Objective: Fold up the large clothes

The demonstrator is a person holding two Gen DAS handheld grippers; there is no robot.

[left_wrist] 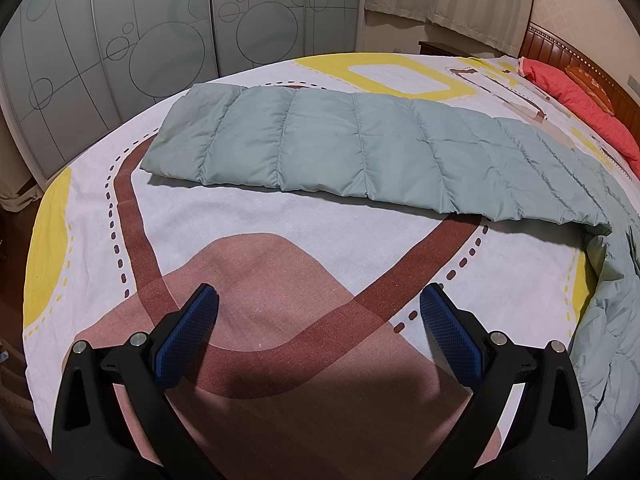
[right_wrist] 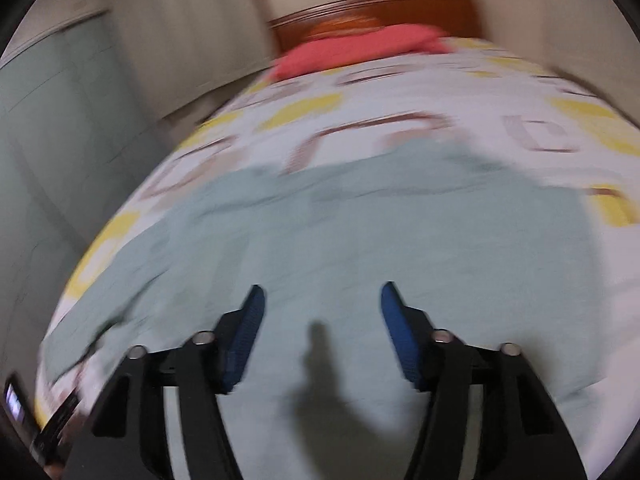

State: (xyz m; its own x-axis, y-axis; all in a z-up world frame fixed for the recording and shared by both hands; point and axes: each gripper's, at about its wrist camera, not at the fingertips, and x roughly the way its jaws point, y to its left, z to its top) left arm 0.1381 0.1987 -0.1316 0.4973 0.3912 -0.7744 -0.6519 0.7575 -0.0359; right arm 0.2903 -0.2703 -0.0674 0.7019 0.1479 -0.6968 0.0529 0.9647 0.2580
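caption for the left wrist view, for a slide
Open left gripper above a patterned bedspread, with a pale green quilted coat lying beyond.

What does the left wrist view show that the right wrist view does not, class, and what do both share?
Only the left wrist view: the left gripper, open over bare bedsheet, and the wardrobe doors with circle patterns. Only the right wrist view, which is blurred: the right gripper, open above the garment, and a dark device at the lower left edge. Both: the pale green quilted garment, the red pillow and the wooden headboard.
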